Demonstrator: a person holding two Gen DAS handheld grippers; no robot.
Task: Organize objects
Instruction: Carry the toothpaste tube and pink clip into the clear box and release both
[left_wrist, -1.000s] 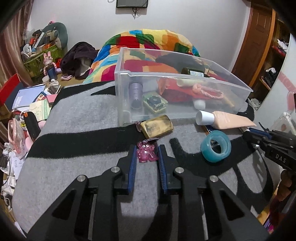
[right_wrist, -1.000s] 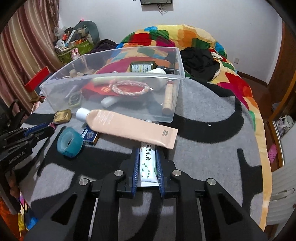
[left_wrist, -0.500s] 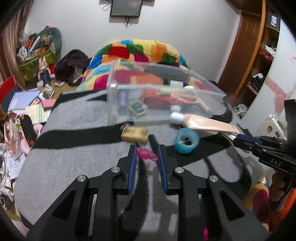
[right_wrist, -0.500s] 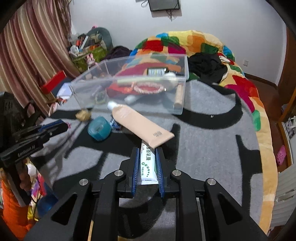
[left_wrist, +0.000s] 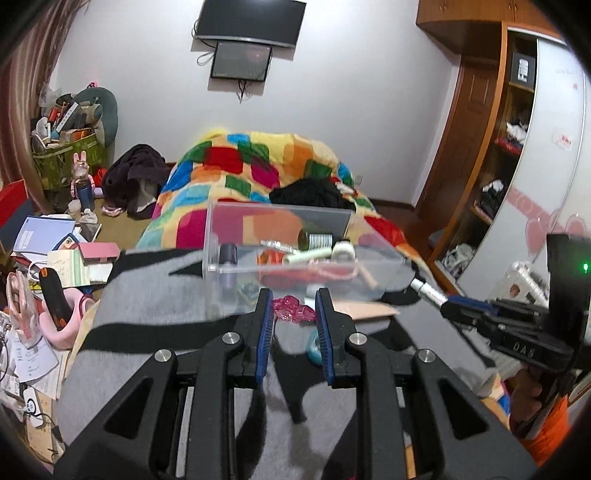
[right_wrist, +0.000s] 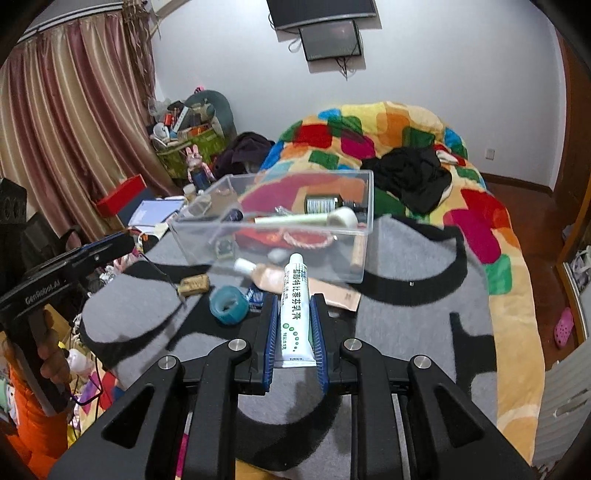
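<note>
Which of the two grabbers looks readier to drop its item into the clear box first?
Probably the left. Its gripper holds the pink toy right at the clear box, near its front wall. The right gripper grips the white tube farther back, with the teal tape roll and beige tube between.

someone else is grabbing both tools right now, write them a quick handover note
Left tool: shut on the pink toy, raised near the clear bin.
Right tool: shut on the white ointment tube, raised in front of the bin.
Done: the bin already holds a dark bottle, a red pouch, a bead bracelet and other small things.
Left: drop both held items in, then collect what lies on the grey blanket: the peach tube, the teal tape roll, the gold tin and the blue packet.
</note>
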